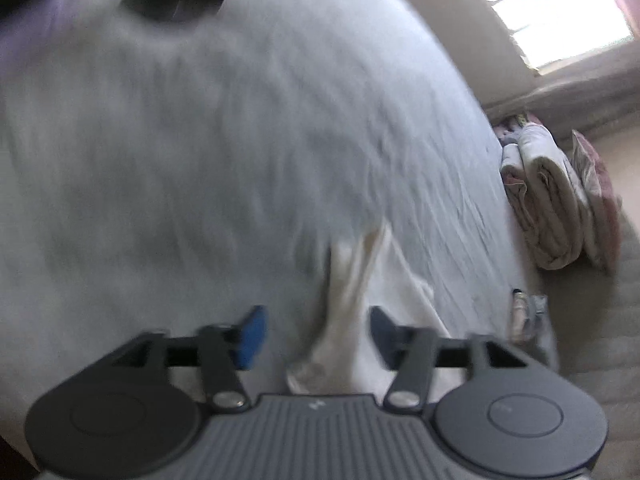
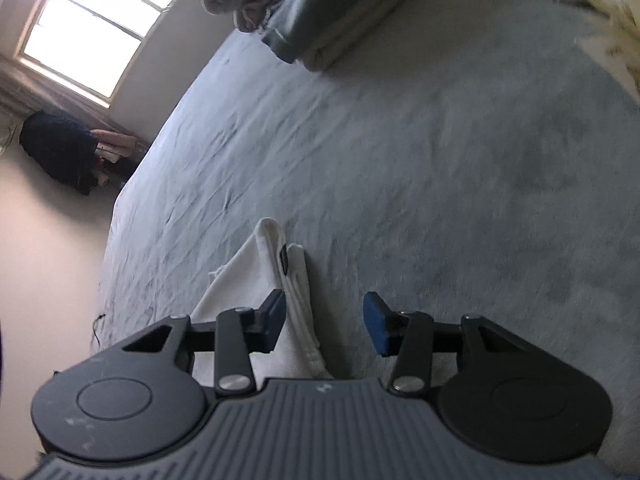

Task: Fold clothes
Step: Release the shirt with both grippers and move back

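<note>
- So the thing being folded looks like a small white knit garment, maybe a sock or pair of socks [image 2: 294,280], lying on the wrinkled grey-blue bedsheet [image 2: 420,168] close in front of both claws.
- The right gripper [image 2: 325,326] has its blue-padded jaws apart. The left pad sits right at the white cloth's edge, the right pad is over bare sheet, so nothing is pinched as far as I can see. My guess is it's lined up along the garment's length to grab one end.
- The left gripper [image 1: 316,336] view is pretty smeared, but the jaws are spread with a strip of the same white knit cloth [image 1: 348,304] running up between them. Neither pad seems to press on it, so I'd call it open, straddling the fabric rather than holding it.
- The two claws sit at opposite ends, which makes sense for bringing one end over the other.
- Off to the side there's a stack of folded grey-green and cream clothes [image 2: 320,20] at the far end of the bed, probably the done pile, and a bundle of pale rolled bedding [image 1: 552,196] beside the bed.
</note>
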The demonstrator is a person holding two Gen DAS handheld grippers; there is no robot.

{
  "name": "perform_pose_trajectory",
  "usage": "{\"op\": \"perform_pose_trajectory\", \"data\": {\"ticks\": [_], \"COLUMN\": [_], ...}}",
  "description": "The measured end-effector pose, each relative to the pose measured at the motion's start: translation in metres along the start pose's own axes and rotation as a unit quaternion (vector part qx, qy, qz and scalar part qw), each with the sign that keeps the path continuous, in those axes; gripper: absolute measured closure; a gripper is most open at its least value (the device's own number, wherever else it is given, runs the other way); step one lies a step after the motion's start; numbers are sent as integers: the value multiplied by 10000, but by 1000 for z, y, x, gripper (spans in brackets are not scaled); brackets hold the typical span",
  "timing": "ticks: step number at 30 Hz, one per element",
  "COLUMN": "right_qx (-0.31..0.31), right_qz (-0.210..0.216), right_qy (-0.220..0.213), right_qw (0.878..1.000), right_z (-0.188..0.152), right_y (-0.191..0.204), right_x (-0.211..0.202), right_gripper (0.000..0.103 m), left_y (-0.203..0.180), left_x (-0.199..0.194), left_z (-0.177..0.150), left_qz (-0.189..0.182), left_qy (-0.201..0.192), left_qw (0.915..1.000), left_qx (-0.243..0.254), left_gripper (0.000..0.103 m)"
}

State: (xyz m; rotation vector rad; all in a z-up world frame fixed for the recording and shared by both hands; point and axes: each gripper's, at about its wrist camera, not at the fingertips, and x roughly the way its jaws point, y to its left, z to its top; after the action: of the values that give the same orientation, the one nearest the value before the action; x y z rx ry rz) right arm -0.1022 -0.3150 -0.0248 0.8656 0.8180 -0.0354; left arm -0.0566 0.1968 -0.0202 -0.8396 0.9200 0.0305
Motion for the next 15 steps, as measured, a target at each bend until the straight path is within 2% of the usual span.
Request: {"op": "perform_pose_trajectory", "data": {"ticks": [4, 8, 15], "right_qx": [-319, -456, -1009], "right_qz": [-4, 162, 465], "right_qy": [6, 101, 44], "right_qw": [9995, 9988, 9938], "right_z": [-6, -8, -10], "right_y": [10, 19, 63], "right_x": [-2, 5, 27], "right_gripper": [54, 54, 54], "left_y": [2, 4, 8], "left_x": [7, 28, 43], "left_z": [10, 8, 6], "left_qz": [-298, -281, -594], "left_qy": [458, 894, 763], "left_qw": [9983, 9953, 9953], "left_qx": [193, 258, 60], "left_gripper": [20, 20, 21]}}
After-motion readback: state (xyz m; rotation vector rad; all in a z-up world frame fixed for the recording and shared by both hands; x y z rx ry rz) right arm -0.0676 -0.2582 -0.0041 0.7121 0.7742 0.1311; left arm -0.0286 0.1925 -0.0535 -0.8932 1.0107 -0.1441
